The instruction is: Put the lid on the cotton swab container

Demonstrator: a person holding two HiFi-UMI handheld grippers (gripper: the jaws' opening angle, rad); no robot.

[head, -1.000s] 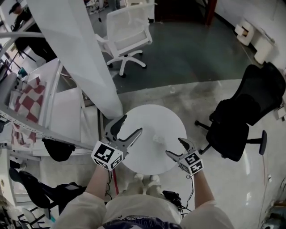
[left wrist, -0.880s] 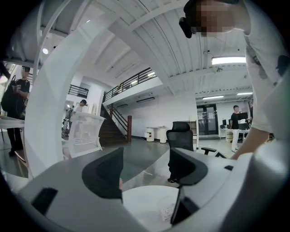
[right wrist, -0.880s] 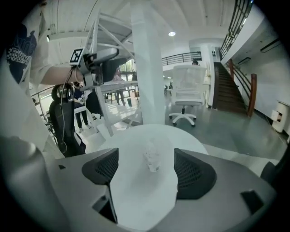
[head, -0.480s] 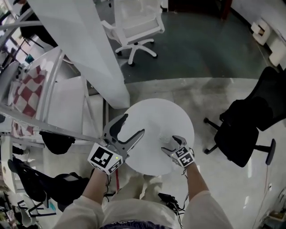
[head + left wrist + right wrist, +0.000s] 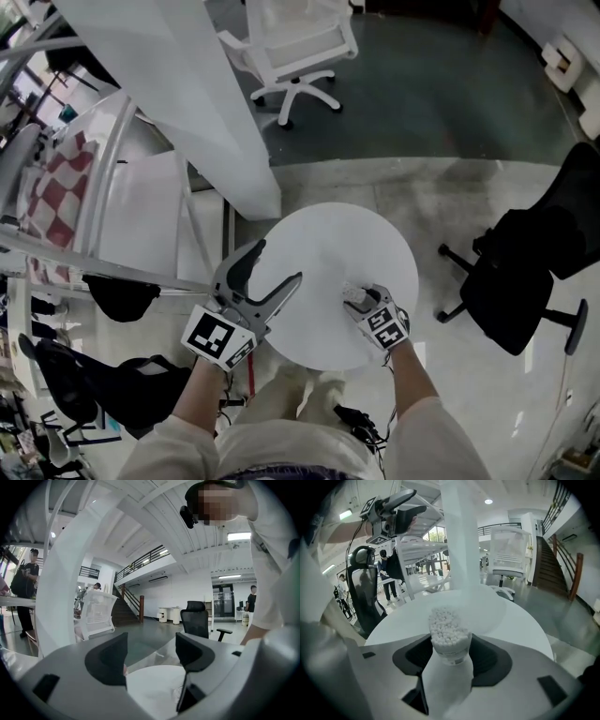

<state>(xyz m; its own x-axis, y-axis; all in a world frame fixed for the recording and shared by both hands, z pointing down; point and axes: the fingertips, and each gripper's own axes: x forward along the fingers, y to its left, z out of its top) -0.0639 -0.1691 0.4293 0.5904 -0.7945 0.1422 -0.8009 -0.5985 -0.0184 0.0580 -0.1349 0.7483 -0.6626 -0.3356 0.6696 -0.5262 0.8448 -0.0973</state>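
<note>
An open, clear cotton swab container, full of white swab heads, stands upright on the round white table. My right gripper is around it and its jaws are closing, with the dark pads against its sides. The head view shows that gripper at the table's front right, with the container at its tips. My left gripper hovers over the table's front left edge, open and empty. Its own view shows nothing between its jaws. I cannot make out a lid in any view.
A white pillar rises just left of the table, with a metal rack beyond it. A white office chair stands at the back and a black one at the right. The person's legs are at the table's near edge.
My right gripper has moved from the table's front right edge inward to the container, and its jaws have narrowed around it. The left gripper has kept its place and stayed open.
</note>
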